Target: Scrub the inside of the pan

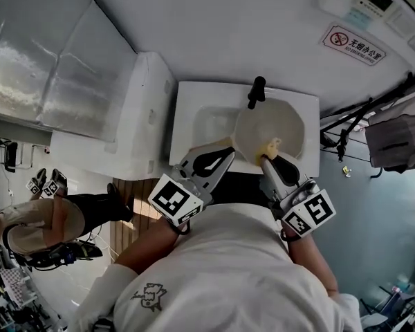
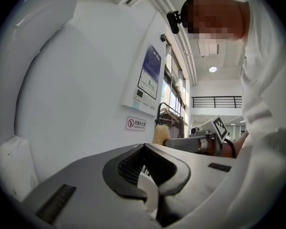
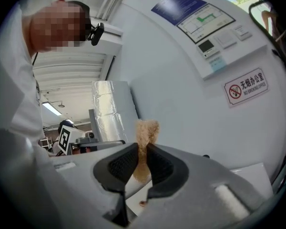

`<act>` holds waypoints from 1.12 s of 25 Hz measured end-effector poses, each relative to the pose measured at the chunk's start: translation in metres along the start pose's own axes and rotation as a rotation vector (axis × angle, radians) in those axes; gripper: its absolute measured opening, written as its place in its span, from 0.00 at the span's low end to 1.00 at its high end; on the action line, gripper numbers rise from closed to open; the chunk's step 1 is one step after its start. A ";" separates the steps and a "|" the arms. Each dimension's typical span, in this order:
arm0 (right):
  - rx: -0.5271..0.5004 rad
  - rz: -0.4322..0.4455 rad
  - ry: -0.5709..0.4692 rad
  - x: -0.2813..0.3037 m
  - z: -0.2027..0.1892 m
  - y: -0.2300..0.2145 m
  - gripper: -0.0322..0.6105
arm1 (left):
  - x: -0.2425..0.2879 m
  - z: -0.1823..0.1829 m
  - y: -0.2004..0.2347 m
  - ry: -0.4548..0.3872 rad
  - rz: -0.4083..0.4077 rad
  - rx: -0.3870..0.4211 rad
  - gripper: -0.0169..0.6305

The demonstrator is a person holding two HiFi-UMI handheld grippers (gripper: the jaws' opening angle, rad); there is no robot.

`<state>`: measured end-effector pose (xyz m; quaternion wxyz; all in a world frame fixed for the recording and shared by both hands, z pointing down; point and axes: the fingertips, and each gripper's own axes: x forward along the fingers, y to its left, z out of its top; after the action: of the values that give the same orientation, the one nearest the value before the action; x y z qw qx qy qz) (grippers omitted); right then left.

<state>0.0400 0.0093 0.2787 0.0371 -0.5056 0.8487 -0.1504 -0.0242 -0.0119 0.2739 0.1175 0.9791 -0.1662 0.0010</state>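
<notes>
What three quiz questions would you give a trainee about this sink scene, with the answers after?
1. True or false: the right gripper is empty.
2. Where does the pan sit? A: on a stove. B: in the white sink. C: on the floor.
3. Fill in: the left gripper has its jaws ____ (open or shut).

Key
1. False. It is shut on a tan sponge.
2. B.
3. Shut, with nothing between them.
</notes>
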 end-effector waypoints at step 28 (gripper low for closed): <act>0.043 -0.093 0.225 0.056 -0.072 -0.157 0.14 | 0.056 -0.162 0.095 0.456 -0.019 -0.001 0.03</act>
<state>0.1299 -0.0931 0.3985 -0.0547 -0.5235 0.8197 -0.2259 0.0039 -0.0799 0.4553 0.1527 0.9549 -0.1262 0.2212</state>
